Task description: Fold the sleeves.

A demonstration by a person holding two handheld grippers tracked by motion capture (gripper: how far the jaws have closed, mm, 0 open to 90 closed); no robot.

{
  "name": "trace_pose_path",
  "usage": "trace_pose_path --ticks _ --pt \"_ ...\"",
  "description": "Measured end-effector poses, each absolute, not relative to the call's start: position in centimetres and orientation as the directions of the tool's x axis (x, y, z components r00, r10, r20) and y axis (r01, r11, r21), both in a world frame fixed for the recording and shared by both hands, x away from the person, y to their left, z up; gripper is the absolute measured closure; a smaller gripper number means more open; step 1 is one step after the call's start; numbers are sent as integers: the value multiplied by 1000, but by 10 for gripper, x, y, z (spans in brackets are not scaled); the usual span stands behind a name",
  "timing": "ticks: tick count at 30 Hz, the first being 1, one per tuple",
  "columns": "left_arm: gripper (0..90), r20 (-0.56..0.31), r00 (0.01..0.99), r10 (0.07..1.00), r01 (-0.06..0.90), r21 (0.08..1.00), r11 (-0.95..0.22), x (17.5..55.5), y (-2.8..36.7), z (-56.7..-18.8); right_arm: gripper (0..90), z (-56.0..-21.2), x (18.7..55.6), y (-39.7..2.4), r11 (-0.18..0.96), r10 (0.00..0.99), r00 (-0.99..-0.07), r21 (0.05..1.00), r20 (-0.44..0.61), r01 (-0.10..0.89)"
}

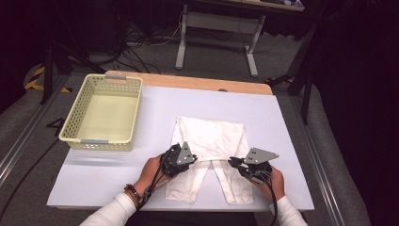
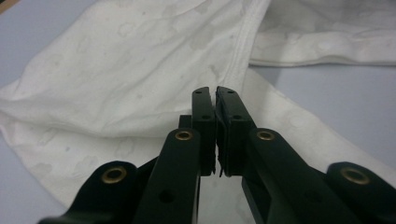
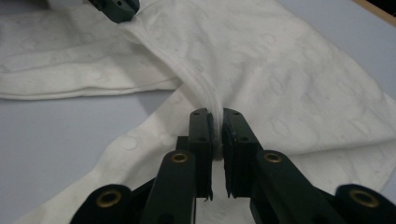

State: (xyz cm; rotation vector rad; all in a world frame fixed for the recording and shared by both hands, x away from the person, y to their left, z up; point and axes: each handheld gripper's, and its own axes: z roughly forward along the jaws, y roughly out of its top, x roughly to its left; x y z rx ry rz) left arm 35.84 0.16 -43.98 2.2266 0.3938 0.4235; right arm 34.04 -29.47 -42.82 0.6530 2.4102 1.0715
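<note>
At the near edge of the worktop (image 1: 291,141), two forearms in white sleeves are seen entering from below, each hand carrying a gripper. The left gripper (image 1: 194,159) is positioned at the left side of a white garment (image 1: 211,136); its jaws are drawn together on a seam of the fabric, with the cloth pinched between the pads, as seen in the left gripper view (image 2: 215,100). The right gripper (image 1: 231,161) is positioned at the garment's right side; its jaws are likewise closed on a bunched fold of the hem, which is seen rising from between the pads in the right gripper view (image 3: 217,121). The garment is laid flat on the pale sheet covering the worktop, near its front edge and right of centre, with two leg-like ends spread toward the person. A short stretch of hem is held taut between the two grippers. Farther back, on the left, a pale yellow perforated basket (image 1: 74,117) is placed well apart from the garment. Beyond the worktop, a table frame (image 1: 181,47) and cables are visible on the floor.
</note>
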Motion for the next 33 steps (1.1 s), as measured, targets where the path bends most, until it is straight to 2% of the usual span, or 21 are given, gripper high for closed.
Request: trace_pose_path --ticks 11,22,33 --pt "864 153 927 343 89 797 -597 323 23 -422 832 -411 297 -291 592 504 -845 784 -179 188" --pt "864 140 951 275 72 767 -638 282 32 -433 830 -423 258 -285 616 444 -884 766 -147 182" --pt "856 113 960 258 88 749 -657 269 32 -445 805 -434 244 -284 643 433 -891 739 -134 201"
